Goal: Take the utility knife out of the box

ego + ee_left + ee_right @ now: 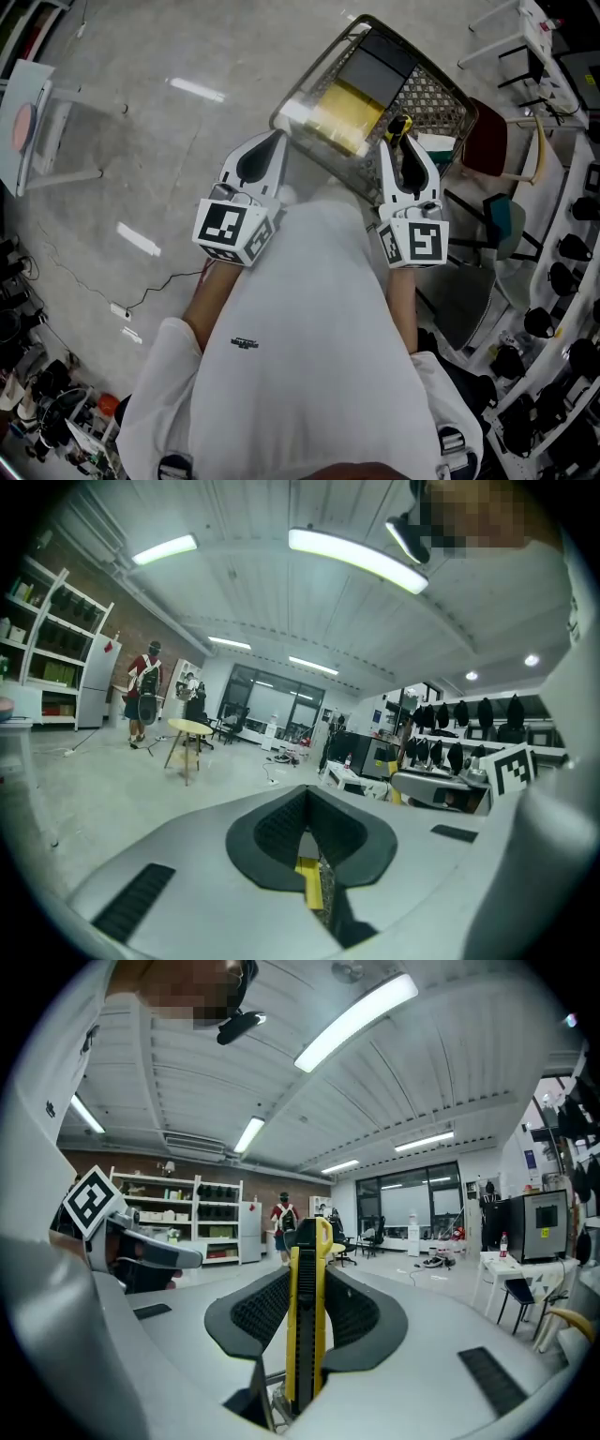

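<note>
With the yellow-and-black utility knife [302, 1316] clamped upright in the right hand-held gripper [401, 145] just above the metal mesh box [436, 98], whose near corner the left hand-held gripper [277, 139] seems to pinch, extraction looks nearly done, and the next move is to carry the knife clear.

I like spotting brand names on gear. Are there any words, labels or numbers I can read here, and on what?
No text here can be read.
Small dark print on the white shirt: too small to read.
On the left marker cube and the right marker cube: black-and-white square patterns, no words.
On the utility knife and the box: no label can be made out.
</note>
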Demonstrator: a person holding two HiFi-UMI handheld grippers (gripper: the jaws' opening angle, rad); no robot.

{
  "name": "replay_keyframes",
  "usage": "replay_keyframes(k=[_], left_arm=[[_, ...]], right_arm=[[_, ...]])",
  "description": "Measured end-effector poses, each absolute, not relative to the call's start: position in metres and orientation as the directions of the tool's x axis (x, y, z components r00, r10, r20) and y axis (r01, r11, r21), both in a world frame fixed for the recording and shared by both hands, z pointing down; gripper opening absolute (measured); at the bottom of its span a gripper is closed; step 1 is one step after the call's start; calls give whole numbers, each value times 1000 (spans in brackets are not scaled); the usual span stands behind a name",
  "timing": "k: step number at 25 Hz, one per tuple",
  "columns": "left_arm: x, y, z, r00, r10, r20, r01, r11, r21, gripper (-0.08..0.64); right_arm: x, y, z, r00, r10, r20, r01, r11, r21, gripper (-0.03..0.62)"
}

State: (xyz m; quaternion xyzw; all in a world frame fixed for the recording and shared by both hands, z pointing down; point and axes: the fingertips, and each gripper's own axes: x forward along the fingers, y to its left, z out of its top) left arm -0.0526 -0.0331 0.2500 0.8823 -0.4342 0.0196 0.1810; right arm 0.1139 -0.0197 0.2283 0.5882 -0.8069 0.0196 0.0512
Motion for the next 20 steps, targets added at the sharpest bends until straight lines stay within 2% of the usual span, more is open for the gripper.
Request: replay_keyframes(k=[20], left_arm=[[-57, -32, 254, 627, -754, 196, -769, -558, 312, 2]], right_arm=[[113, -18, 233, -276, -955, 108, -960, 279, 18, 104]])
